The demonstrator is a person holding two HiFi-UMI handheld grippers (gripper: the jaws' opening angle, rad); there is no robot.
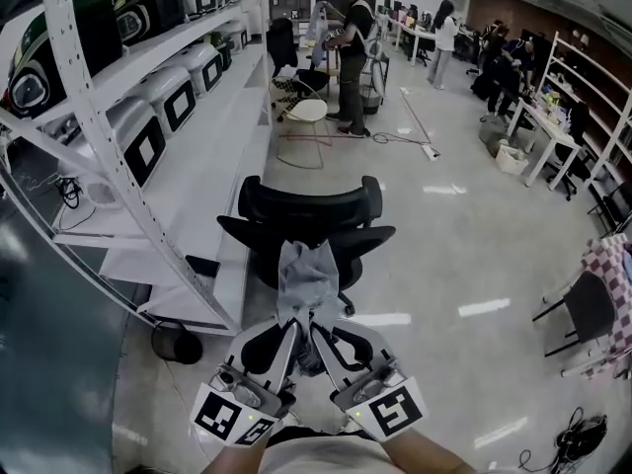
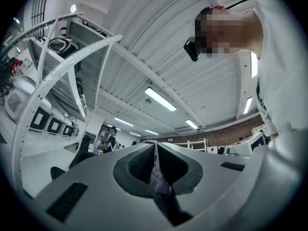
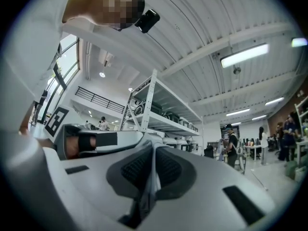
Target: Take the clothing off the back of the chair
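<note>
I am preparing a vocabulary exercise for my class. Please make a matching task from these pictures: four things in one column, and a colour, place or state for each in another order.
Things:
1. clothing
2. chair
3. left gripper
4. shelving

Descriptions:
a. black
b. tall, white, beside the chair
c. grey
d. shut on the clothing

Pairs: 1-c, 2-a, 3-d, 4-b.

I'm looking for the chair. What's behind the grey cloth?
The black chair is behind the grey cloth. Its curved top and both sides show; the cloth hides its middle.
</note>
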